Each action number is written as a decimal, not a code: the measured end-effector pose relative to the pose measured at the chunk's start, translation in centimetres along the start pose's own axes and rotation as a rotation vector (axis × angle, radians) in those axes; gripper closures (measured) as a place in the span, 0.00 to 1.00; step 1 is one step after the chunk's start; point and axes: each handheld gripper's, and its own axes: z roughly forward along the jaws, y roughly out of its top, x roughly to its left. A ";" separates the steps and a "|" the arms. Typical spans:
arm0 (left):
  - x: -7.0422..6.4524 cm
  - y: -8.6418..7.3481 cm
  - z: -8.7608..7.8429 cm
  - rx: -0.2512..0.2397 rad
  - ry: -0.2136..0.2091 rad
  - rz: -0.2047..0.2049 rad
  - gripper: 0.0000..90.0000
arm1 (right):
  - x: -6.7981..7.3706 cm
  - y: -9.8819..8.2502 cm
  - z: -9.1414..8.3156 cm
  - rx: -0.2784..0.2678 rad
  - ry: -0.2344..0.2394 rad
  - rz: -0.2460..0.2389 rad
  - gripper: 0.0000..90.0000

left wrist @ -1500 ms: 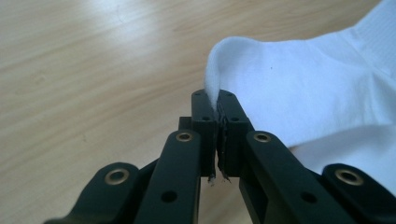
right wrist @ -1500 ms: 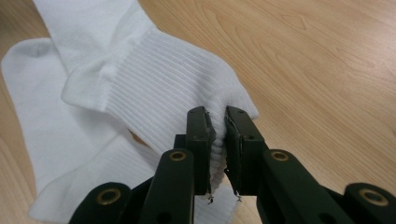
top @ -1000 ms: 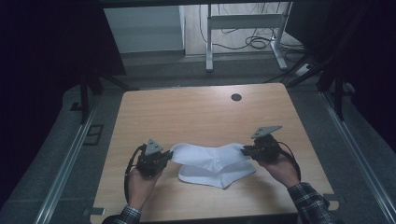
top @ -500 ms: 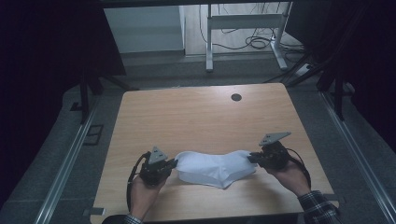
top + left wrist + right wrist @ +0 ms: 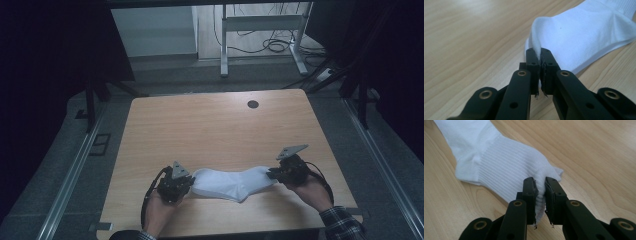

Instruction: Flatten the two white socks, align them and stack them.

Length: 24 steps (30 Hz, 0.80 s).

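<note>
the sock's (image 5: 584,32) ribbed cuff runs off the left gripper view's top right corner (toe end pinched from sight).

I am counting one white sock (image 5: 227,183) lying on one wooden table (image 5: 215,125), one dark round hole (image 5: 253,104) sitting in that table's far side, and my two grippers, the left gripper (image 5: 186,183) and the right gripper (image 5: 272,174), each pinching one end.

A dim lab or test room: a bare wooden table (image 5: 215,130) with a cable hole (image 5: 253,104) stands between metal floor rails (image 5: 70,175), with a white desk frame (image 5: 260,30) and loose cables (image 5: 272,46) at the far wall.
</note>
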 end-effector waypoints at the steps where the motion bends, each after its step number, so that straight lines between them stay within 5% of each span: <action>1: 0.0 -0.1 0.3 0.016 0.000 -0.004 0.95 | 0.0 0.0 0.2 0.008 -0.002 -0.002 0.87; 7: 0.0 -0.3 1.2 0.087 0.022 -0.002 0.87 | -0.2 -0.3 1.5 0.042 -0.047 -0.023 0.76; 11: -0.1 -0.3 1.4 0.084 0.080 0.026 0.60 | -0.8 -0.5 1.5 0.031 -0.065 -0.014 0.63; 13: -0.1 0.0 1.1 0.049 0.090 0.028 0.47 | -1.4 -0.6 0.7 -0.018 -0.073 0.025 0.59; 16: 0.3 0.2 1.1 0.022 0.085 0.001 0.46 | -1.7 -0.8 0.7 -0.023 -0.065 0.049 0.56; 24: 1.2 0.2 3.3 0.095 0.051 -0.031 0.51 | -1.0 -0.7 3.3 0.044 -0.052 0.034 0.52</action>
